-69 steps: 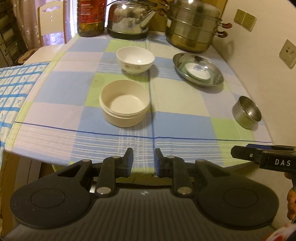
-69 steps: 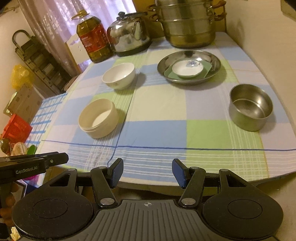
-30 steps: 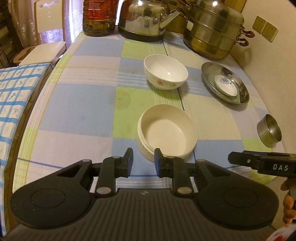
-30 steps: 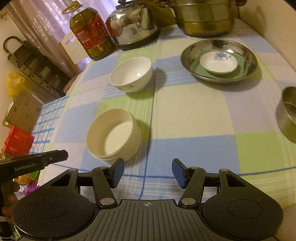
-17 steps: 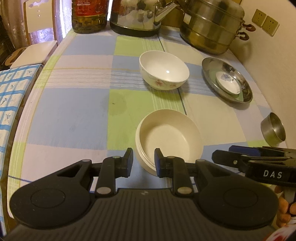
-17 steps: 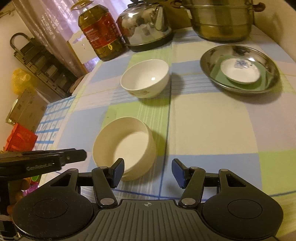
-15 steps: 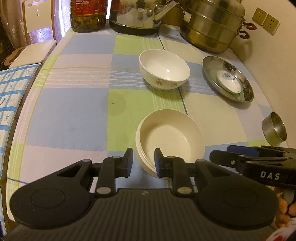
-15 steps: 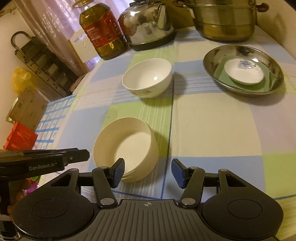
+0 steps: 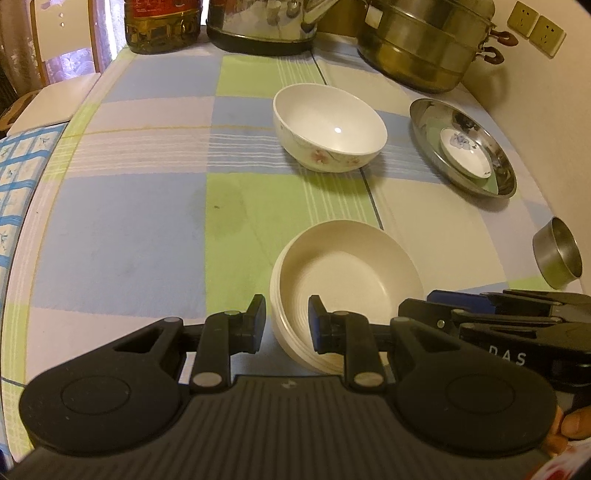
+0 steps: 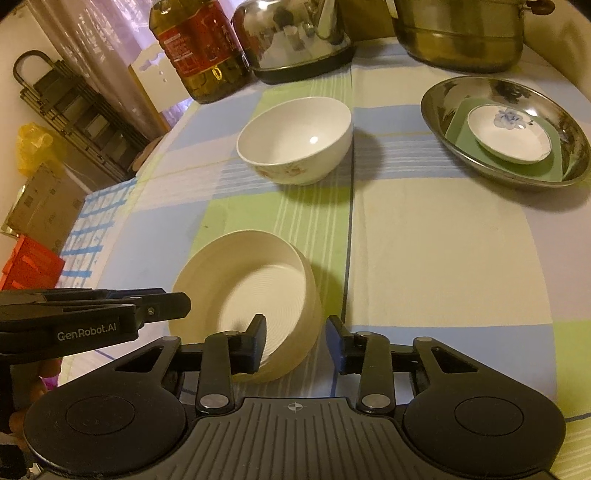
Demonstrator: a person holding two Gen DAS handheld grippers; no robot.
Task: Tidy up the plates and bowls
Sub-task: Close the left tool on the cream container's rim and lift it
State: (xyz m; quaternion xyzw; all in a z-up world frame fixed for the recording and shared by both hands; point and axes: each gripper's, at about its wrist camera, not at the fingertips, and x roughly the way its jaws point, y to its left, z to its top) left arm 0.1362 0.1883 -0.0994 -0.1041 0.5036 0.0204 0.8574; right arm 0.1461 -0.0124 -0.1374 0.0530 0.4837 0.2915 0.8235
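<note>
Two bowls on checked tablecloth, wall sockets behind.

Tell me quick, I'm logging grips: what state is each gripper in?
Left gripper: open, straddling the cream bowl rim.
Right gripper: open, jaws just closing, bowl wall between them.

Checked tablecloth carries bowls, pots.

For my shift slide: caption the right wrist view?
Right tongs closing astride the cream bowl rim, not yet gripping.
</note>
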